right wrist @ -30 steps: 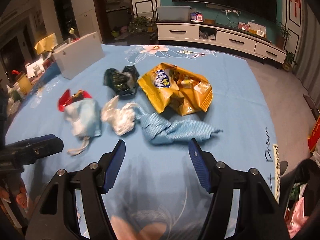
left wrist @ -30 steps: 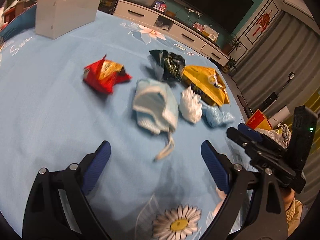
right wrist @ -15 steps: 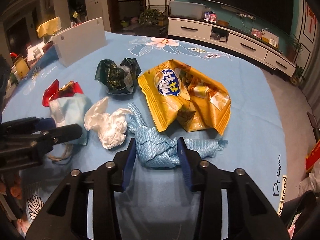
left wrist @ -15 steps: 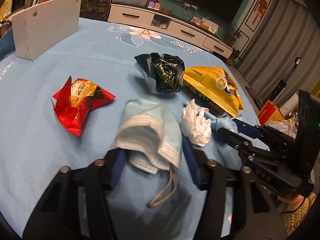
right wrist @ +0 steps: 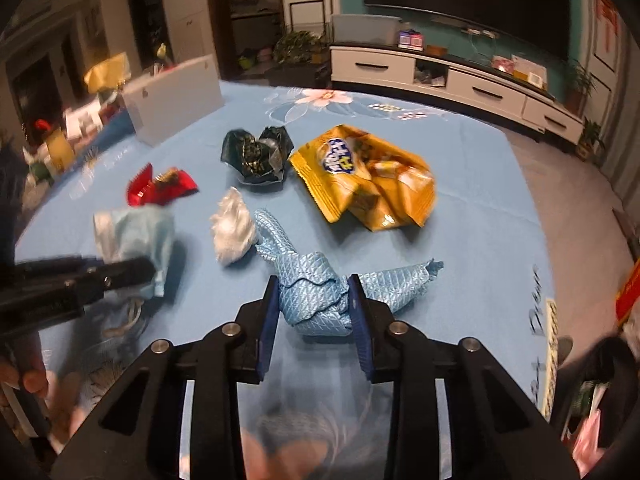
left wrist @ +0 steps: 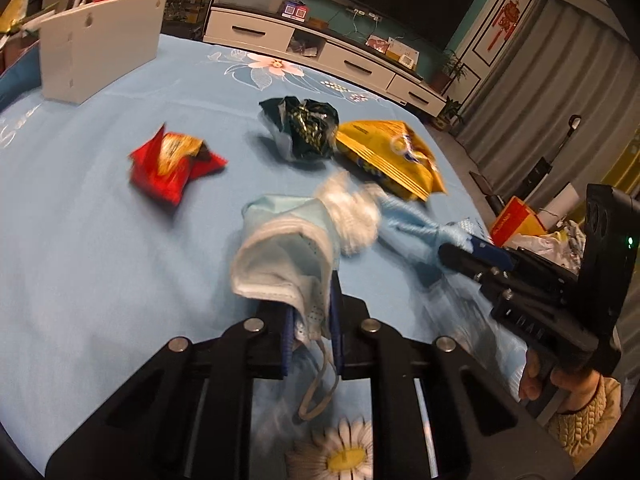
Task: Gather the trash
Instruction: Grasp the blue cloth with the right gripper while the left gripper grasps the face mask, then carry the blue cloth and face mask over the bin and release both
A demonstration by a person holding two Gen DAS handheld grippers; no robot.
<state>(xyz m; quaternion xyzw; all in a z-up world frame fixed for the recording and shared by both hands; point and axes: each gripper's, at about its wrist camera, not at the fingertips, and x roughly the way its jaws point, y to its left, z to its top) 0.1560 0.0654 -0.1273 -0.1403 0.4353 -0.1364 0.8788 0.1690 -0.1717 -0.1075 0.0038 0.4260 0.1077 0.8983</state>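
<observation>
My left gripper (left wrist: 311, 316) is shut on a light blue face mask (left wrist: 280, 256), lifting it off the blue tablecloth; its ear loop (left wrist: 316, 388) dangles below. My right gripper (right wrist: 313, 308) is shut on a crumpled blue patterned cloth (right wrist: 320, 288). On the cloth lie a white tissue wad (right wrist: 232, 228), a yellow snack bag (right wrist: 368, 176), a dark green wrapper (right wrist: 256, 156) and a red wrapper (right wrist: 160, 188). The right gripper (left wrist: 472, 252) also shows in the left wrist view, and the mask (right wrist: 132, 236) in the right wrist view.
A white box (left wrist: 96, 44) stands at the table's far left. The table's right edge (right wrist: 532, 240) drops to the floor. Bags and a red-yellow box (left wrist: 516, 220) sit beside the table on the right. A TV cabinet (right wrist: 448, 80) is behind.
Both grippers moved forward and closed: the left on the face mask, the right on the blue cloth. Both were open a second ago. The mask is now raised off the table.
</observation>
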